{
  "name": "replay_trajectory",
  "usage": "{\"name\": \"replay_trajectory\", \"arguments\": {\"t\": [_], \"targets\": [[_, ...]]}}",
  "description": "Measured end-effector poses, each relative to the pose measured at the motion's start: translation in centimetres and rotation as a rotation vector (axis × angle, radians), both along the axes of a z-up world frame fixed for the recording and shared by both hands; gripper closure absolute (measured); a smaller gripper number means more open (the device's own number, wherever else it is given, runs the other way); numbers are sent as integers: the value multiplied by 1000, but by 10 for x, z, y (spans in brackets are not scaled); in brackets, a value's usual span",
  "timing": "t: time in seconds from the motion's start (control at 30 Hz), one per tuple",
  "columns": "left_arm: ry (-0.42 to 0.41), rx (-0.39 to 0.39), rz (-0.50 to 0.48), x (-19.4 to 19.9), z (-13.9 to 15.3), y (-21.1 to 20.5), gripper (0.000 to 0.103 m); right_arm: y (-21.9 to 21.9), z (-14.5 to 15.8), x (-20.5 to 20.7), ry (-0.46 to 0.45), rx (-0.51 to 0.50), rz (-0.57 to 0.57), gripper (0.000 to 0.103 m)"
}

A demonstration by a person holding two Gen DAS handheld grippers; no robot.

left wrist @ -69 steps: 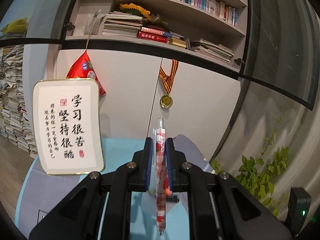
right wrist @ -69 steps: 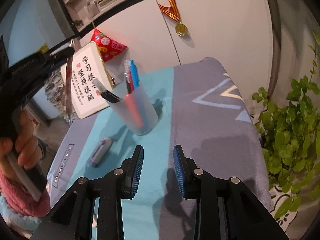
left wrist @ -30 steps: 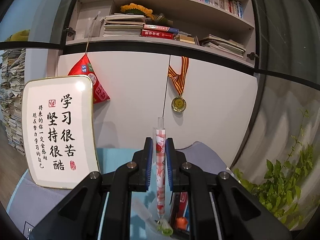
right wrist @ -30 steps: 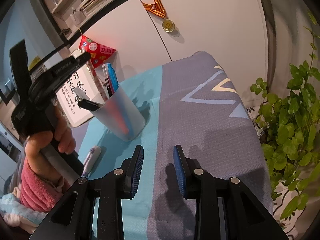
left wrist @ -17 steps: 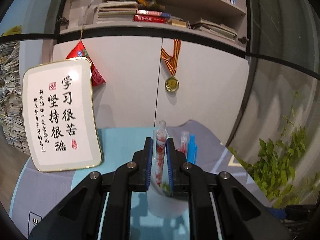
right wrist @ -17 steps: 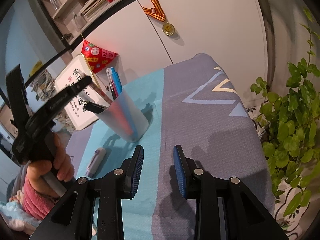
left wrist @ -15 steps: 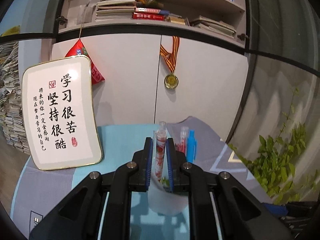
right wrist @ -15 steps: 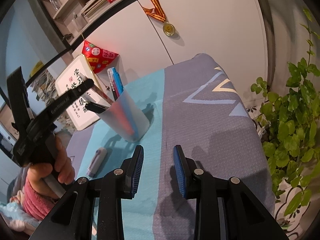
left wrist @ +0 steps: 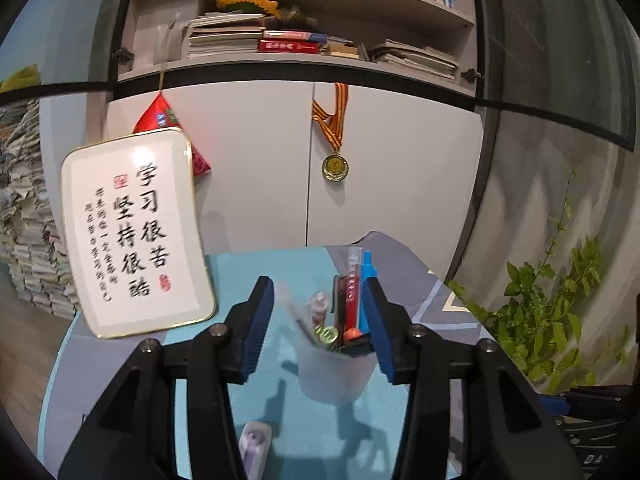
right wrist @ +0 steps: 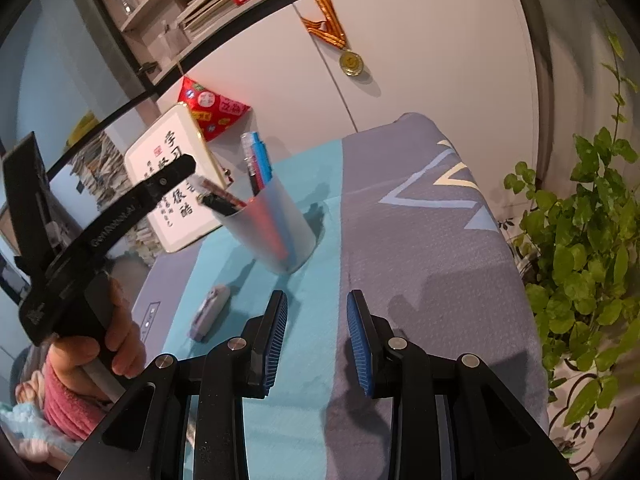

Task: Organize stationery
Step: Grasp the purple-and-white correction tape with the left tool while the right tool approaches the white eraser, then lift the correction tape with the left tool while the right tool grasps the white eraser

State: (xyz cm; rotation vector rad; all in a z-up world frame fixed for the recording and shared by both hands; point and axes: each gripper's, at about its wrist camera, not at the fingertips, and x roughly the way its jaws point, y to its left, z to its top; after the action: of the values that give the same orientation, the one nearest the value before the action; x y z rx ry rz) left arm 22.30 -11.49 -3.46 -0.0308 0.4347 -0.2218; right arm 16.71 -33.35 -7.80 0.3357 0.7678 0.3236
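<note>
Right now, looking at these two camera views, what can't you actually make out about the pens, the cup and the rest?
- Left wrist view: the pens in the cup are blurred; their number is unclear, and the frosted wall hides their lower ends.
- Left wrist view: the small purple item is partly hidden by the left gripper frame; what it is stays unclear.
- Right wrist view: the left gripper's black arm covers part of the calligraphy sign.

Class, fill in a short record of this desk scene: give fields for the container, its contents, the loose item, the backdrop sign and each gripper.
container: translucent cup, upright on the blue cloth
contents: several pens
loose item: small lilac item lying beside the cup
sign: framed calligraphy plaque, standing behind
left gripper: jaws just opened, nothing gripped
right gripper: open, empty
</note>
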Motion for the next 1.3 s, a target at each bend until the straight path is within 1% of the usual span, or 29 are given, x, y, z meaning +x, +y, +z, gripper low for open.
{"name": "replay_trajectory", "arguments": {"t": [0.13, 0.23, 0.3, 0.33, 0.4, 0.47, 0.53, 0.6, 0.63, 0.7, 0.77, 0.83, 0.9, 0.93, 0.97, 1.1, 1.23, 1.27, 1.3], "targets": [[45, -26, 25, -10, -2, 24, 53, 17, 0, -7, 7, -30, 65, 72], [131, -32, 27, -14, -16, 44, 52, 34, -5, -10, 25, -66, 125, 72], [220, -40, -2, -16, -32, 57, 52, 44, -7, -12, 32, -79, 153, 72], [277, -45, -25, -18, -44, 63, 52, 49, -8, -12, 37, -87, 174, 72], [347, -47, -61, -23, -62, 68, 53, 59, -10, -15, 43, -100, 221, 72], [390, -36, -85, -32, -77, 70, 53, 72, -14, -19, 54, -121, 288, 72], [407, -27, -107, -39, -86, 68, 52, 86, -17, -26, 56, -150, 360, 71], [418, -20, -123, -41, -92, 64, 52, 98, -20, -34, 57, -183, 418, 63], [419, -10, -131, -41, -95, 61, 52, 104, -21, -39, 54, -207, 441, 62], [420, 23, -139, -40, -100, 54, 52, 115, -21, -50, 39, -257, 494, 61], [425, 49, -141, -35, -105, 52, 52, 119, -19, -56, 27, -265, 531, 60], [426, 77, -123, -30, -110, 49, 53, 124, -22, -63, 29, -282, 565, 60], [427, 76, -118, -26, -111, 52, 55, 128, -27, -67, 42, -312, 591, 60], [420, 65, -119, -24, -110, 53, 62, 132, -31, -69, 55, -332, 611, 60], [421, 57, -116, -22, -110, 54, 80, 134, -34, -70, 63, -341, 618, 60], [463, 50, -100, -24, -107, 60, 80, 144, -43, -69, 95, -374, 655, 60], [493, 45, -76, -41, -104, 71, 80, 158, -52, -72, 105, -415, 705, 60], [501, 42, -79, -47, -104, 74, 80, 159, -53, -72, 98, -430, 702, 66], [505, 43, -82, -53, -104, 76, 80, 161, -53, -73, 82, -441, 703, 79]]}}
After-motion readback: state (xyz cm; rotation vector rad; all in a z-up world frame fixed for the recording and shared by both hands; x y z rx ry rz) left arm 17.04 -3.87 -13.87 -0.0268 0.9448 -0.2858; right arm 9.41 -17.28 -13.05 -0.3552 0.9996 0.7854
